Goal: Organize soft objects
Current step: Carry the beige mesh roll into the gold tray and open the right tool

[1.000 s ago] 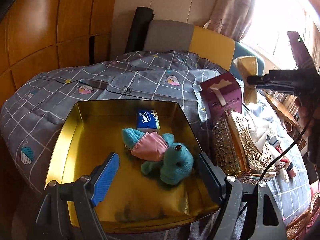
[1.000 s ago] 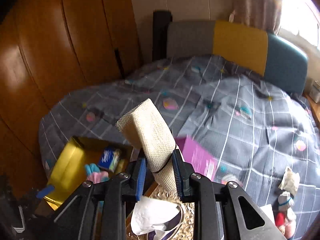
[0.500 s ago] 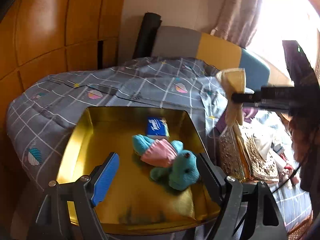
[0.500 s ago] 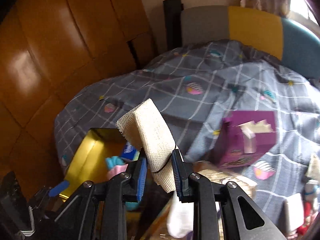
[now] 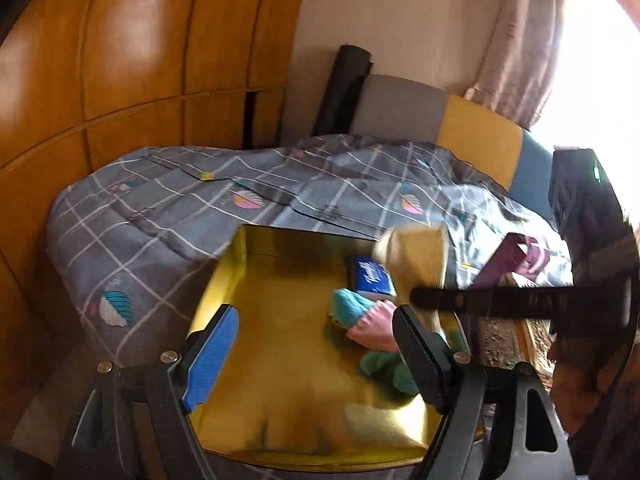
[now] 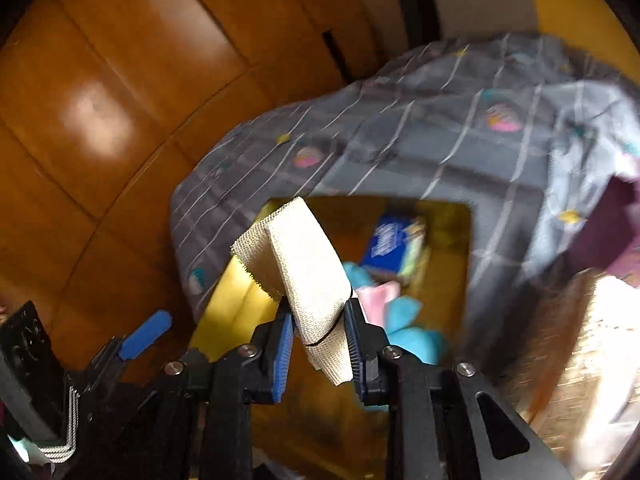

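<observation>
Beige woven roll (image 6: 308, 276) sits btwn the right gripper (image 6: 318, 334) pads, jaws just starting to open, roll not dropped yet, pads look to be touching it both sides. It hangs over the gold tray (image 5: 280, 400), above the near/right part. Tray already has the teal plush toy (image 5: 372, 332) + blue tissue pack (image 5: 370, 276). Left gripper (image 5: 320, 356) jaws wide apart, nothing in them, hovering over tray's front edge. Step, by my read: placing the roll in the tray. Next: finish release over bare gold floor left of the plush, then pull right gripper clear. Purple tissue box (image 5: 508, 256) on the quilt (image 5: 160, 208) looks like a later candidate.
</observation>
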